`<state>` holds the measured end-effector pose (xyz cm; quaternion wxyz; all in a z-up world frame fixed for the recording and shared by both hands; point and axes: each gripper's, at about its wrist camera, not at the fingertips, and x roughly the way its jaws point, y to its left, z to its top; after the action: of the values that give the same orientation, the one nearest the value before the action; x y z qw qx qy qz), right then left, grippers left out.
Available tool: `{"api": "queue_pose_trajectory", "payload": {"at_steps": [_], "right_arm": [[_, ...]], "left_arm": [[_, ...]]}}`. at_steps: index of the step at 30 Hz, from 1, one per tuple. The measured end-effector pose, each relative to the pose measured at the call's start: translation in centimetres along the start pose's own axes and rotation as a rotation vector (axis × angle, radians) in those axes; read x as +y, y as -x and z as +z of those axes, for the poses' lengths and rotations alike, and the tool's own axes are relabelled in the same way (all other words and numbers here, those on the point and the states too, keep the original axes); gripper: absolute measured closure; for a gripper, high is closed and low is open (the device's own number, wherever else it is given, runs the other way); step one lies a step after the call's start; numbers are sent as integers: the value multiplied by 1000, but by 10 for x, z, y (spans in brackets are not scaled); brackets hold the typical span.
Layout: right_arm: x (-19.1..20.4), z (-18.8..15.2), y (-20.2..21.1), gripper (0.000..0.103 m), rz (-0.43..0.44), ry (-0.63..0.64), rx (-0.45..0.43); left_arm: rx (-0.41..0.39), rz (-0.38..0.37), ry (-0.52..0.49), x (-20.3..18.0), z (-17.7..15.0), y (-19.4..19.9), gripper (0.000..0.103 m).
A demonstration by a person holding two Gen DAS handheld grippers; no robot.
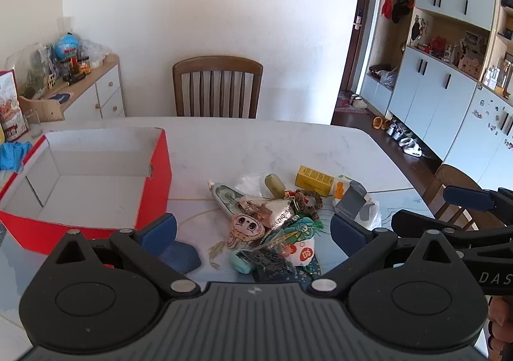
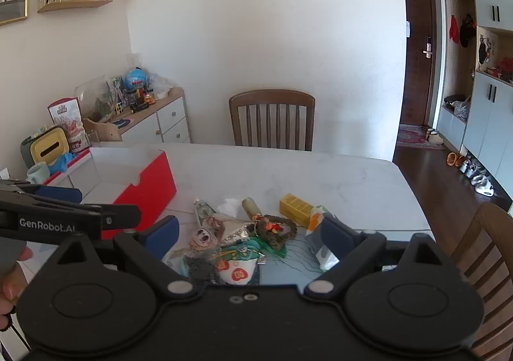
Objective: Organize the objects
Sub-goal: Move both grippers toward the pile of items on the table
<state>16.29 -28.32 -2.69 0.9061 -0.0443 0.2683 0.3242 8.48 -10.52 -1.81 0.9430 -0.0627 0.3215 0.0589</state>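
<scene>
Pile of small things (image 1: 272, 219) sits mid-bench (image 1: 256, 142), just right of the empty red box (image 1: 154, 187). We judge most bits light, soft, crinkly: pouches, cord bracelet, tube; yellow carton (image 1: 313, 180) stiffer, take it by its long sides. Mixed colours, items overlapping. Left hand-held gripper (image 1: 253, 232) and right hand-held gripper (image 2: 253, 237) both spread wide above the pile, nothing held.

Both grippers: black plastic bodies, ribbed top, round silver pivot screws. Left gripper (image 1: 253, 229) and right gripper (image 2: 250, 236) got blue finger pads (image 1: 160, 229). White "GenRobot.AI" lettering on side.
</scene>
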Motion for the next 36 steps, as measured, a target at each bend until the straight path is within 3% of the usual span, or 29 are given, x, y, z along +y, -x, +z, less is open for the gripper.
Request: {"api": "queue_pose_trajectory", "payload": {"at_steps": [9, 21, 29, 36], "right_arm": [[-27, -1, -13, 8, 15, 14, 19], [-65, -16, -49, 8, -13, -14, 94], [-85, -27, -79, 13, -63, 19, 152], [-99, -27, -112, 19, -96, 36, 186]], "left_arm": [[23, 2, 4, -10, -2, -19, 0], [126, 19, -47, -15, -25, -63, 0], [195, 34, -105, -20, -44, -101, 1], [231, 38, -75, -24, -48, -121, 1]]}}
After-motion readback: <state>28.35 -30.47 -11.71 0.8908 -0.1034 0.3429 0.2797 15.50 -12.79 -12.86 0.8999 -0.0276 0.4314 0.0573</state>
